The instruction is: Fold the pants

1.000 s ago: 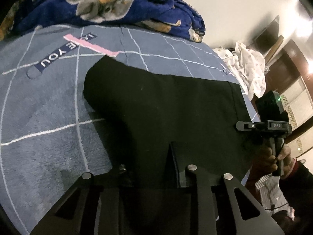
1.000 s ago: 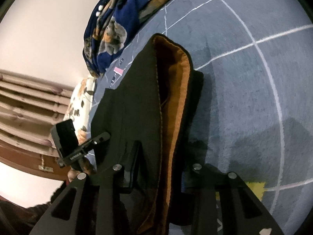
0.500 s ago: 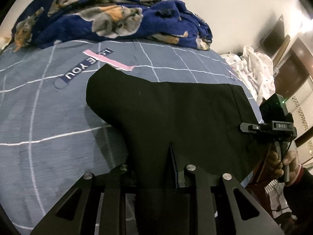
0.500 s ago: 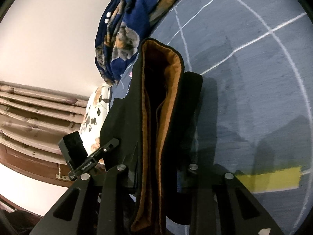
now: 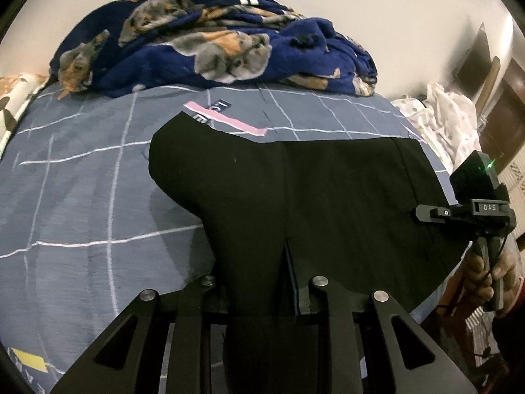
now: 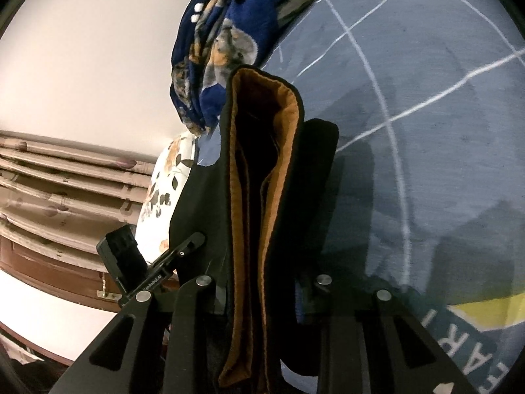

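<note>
Left wrist: left gripper (image 5: 262, 298) clamped on black pants (image 5: 311, 190), cloth bunched between fingers. Pants spread over blue bedspread (image 5: 82, 203); blanket (image 5: 213, 52) heaped behind. Right gripper (image 5: 426, 213) at pants' right edge.

Right wrist: right gripper (image 6: 262, 295) pinched shut on pants' (image 6: 315, 197) folded edge, orange lining (image 6: 282, 164) exposed. Left gripper (image 6: 193, 241) at far edge.

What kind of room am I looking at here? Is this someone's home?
Most likely a bedroom in a home. The black pants lie on a bed covered by a grey-blue checked bedspread, a rumpled blue fleece blanket is heaped by the wall, and a floral pillow sits at the edge.
</note>
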`<action>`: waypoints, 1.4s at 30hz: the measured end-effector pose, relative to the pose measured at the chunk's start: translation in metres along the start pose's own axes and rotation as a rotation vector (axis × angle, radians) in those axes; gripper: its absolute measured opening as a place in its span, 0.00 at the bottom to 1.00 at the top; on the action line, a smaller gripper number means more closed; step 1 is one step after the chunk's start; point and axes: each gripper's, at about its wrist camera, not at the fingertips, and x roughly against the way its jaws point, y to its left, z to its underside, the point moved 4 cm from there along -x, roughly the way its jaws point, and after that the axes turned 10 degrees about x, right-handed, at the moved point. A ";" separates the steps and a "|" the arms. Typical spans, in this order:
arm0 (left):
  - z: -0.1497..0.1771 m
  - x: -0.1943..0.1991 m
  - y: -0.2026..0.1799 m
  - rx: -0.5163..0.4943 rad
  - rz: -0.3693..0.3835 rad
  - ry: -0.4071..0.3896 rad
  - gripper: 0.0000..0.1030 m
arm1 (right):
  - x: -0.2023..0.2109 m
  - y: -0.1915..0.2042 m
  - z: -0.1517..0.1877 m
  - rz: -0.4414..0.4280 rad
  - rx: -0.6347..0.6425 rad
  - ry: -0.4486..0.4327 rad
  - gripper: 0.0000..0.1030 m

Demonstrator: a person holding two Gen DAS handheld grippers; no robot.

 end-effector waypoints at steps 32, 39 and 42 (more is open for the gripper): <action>-0.031 0.018 0.042 0.023 -0.084 -0.063 0.22 | -0.047 0.031 -0.013 -0.030 0.026 0.052 0.25; -0.040 0.015 0.047 0.027 -0.089 -0.068 0.22 | -0.050 0.034 -0.015 -0.034 0.023 0.053 0.25; -0.045 0.015 0.051 0.037 -0.089 -0.074 0.22 | -0.052 0.034 -0.016 -0.037 0.024 0.054 0.25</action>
